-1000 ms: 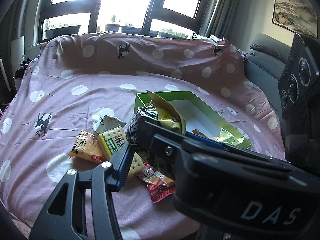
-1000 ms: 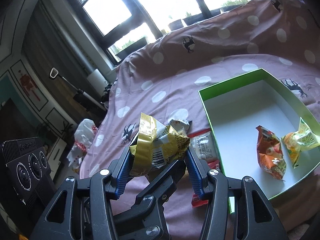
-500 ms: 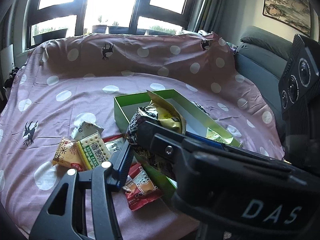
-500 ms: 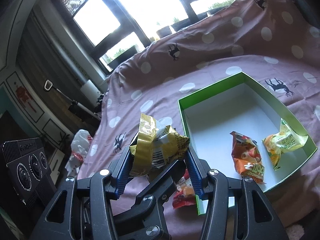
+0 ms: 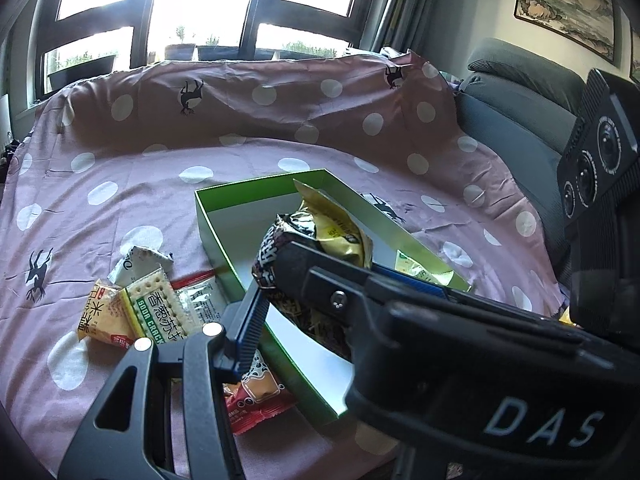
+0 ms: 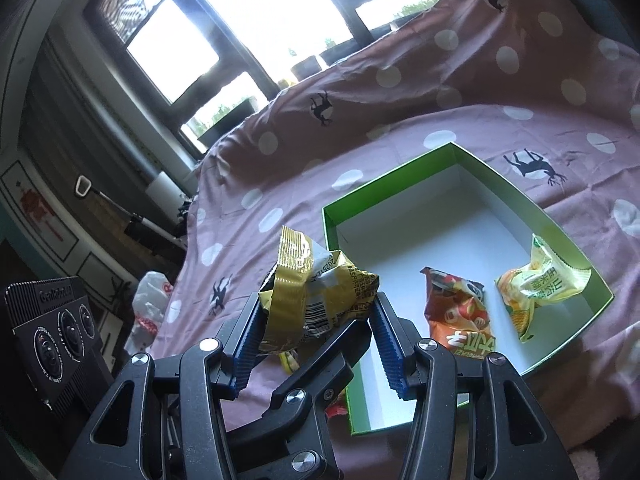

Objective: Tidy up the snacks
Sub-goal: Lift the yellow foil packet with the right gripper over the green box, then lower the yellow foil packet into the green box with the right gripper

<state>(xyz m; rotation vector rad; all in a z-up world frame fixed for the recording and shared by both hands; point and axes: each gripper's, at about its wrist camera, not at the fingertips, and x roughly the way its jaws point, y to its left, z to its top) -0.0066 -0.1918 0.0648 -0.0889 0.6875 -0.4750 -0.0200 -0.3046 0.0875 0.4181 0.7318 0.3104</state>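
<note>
Our right gripper (image 6: 316, 320), jaws clamped on the gold packet (image 6: 316, 300), has moved over the green box (image 6: 592, 276) edge; drop comes next. Left jaws: cannot tell.

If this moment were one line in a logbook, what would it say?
right gripper: shut on gold snack bag | position: over green box edge | in box: orange packet, yellow packet | left gripper: unclear

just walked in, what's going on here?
A person with two handheld grippers is sorting snacks into a green box on a polka-dot sheet. The right gripper is clamped on a crumpled gold snack packet, held above the box's near corner. An orange packet and a yellow packet already lie inside. Soda crackers and other packets wait outside.
</note>
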